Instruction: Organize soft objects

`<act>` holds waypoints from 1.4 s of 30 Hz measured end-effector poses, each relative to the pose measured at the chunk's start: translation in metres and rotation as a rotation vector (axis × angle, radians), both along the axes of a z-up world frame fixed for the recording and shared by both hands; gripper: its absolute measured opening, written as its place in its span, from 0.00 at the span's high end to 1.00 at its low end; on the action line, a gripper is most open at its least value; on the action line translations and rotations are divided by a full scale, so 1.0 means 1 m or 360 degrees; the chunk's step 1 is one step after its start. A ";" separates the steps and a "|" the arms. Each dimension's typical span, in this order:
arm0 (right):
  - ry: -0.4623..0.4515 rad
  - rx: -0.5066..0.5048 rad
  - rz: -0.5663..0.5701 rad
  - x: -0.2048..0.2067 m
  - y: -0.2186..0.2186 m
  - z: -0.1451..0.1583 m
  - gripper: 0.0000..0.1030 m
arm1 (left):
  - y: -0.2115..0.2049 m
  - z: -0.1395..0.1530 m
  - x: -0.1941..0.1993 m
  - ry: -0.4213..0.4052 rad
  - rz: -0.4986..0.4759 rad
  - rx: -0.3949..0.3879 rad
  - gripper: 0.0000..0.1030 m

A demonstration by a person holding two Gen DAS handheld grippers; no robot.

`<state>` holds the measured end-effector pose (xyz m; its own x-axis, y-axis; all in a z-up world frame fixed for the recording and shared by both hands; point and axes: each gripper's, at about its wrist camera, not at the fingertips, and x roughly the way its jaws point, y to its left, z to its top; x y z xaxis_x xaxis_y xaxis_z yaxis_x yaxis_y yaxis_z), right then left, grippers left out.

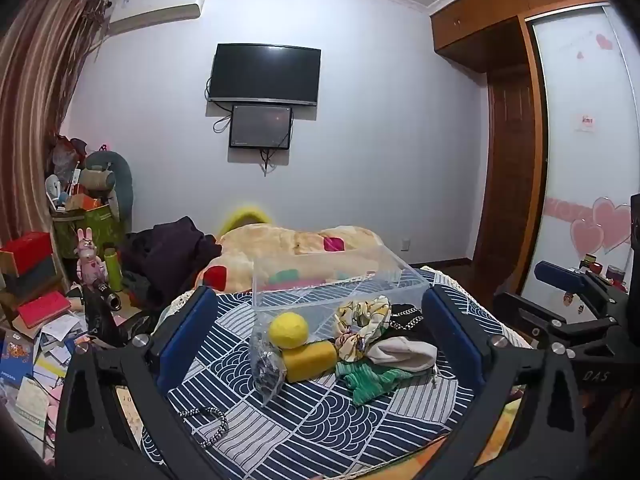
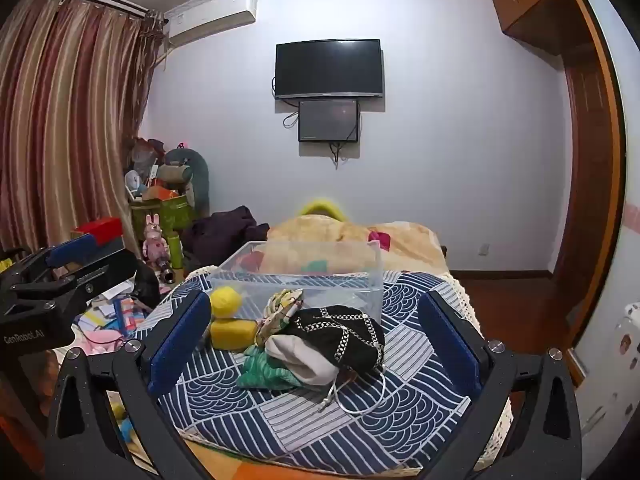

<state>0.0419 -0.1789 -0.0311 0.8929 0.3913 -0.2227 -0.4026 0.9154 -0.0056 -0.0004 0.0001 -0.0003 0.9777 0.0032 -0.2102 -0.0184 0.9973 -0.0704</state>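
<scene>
Soft objects lie heaped on the blue-and-white patterned cloth, just in front of a clear plastic box: a yellow ball resting on a yellow cylinder, a floral scrunchie, a white cloth piece, a green knit piece and a black item with chain trim. In the left wrist view the black item is mostly hidden behind the scrunchie. A crumpled clear bag holds something dark that is hard to make out. The left gripper is spread wide, holding nothing. The right gripper is likewise wide apart and empty. A black-and-white cord lies near the cloth's front edge.
</scene>
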 end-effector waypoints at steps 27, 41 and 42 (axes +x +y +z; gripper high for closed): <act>-0.0024 0.0009 0.0002 -0.007 -0.001 0.006 0.00 | -0.004 0.000 -0.004 -0.0013 0.0005 0.0032 0.00; -0.0038 0.0014 0.0003 -0.007 0.000 0.005 0.00 | -0.002 0.003 -0.007 -0.0028 0.0014 0.0034 0.00; -0.0040 0.0014 0.0004 -0.007 0.000 0.005 0.00 | -0.002 0.003 -0.006 -0.0027 0.0014 0.0036 0.00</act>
<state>0.0344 -0.1792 -0.0263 0.8973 0.3951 -0.1968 -0.4044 0.9145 -0.0078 -0.0068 -0.0018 0.0028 0.9810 0.0165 -0.1931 -0.0262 0.9985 -0.0481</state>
